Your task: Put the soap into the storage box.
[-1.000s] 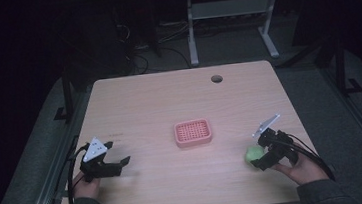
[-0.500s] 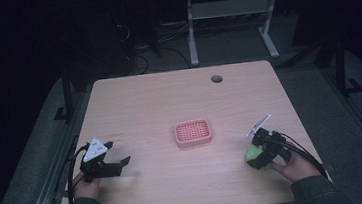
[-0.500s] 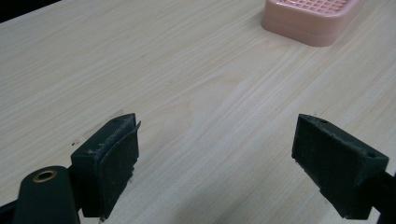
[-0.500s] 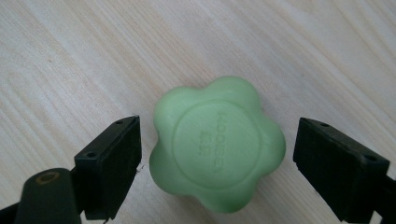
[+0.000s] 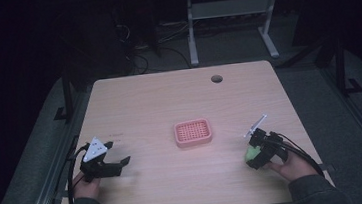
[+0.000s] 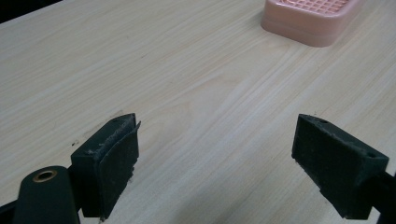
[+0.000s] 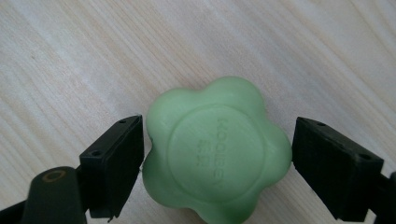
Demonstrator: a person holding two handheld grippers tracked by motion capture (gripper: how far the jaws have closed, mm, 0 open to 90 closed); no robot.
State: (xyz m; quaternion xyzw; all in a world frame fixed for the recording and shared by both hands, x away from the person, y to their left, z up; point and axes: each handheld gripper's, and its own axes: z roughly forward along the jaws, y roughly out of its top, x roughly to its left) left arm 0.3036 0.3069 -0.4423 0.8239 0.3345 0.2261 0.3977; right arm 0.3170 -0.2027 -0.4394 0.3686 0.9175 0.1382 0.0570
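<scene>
**Soap between the pads, but the hold looks thin**

The right claw (image 7: 217, 163) points down at the pale wood-grain counter (image 5: 158, 99) with the green flower-shaped soap bar (image 7: 215, 151) between its jaws. The left pad touches one lobe of the bar; the right pad sits at or just off the opposite lobe, and whether it presses cannot be told from the right gripper view. So the claw is nearly closed around the soap, with a firm hold not yet certain. In the high view the soap (image 5: 251, 152) lies near the counter's right front, well apart from the pink perforated plastic soap dish (image 5: 193, 132) at the centre.

The main risk is a slip. The bar's rounded, smooth lobes offer small contact patches, and if the pads close off-centre the soap could twist or squirt out sideways. Lifting before both pads bear evenly could drop it back on the counter, or off the near edge. Squeezing too hard might dent the soft bar.

The left claw (image 6: 219, 163) is wide open and empty, low over bare counter at the left front, with the dish ahead of it, too far off to steady anything.
</scene>
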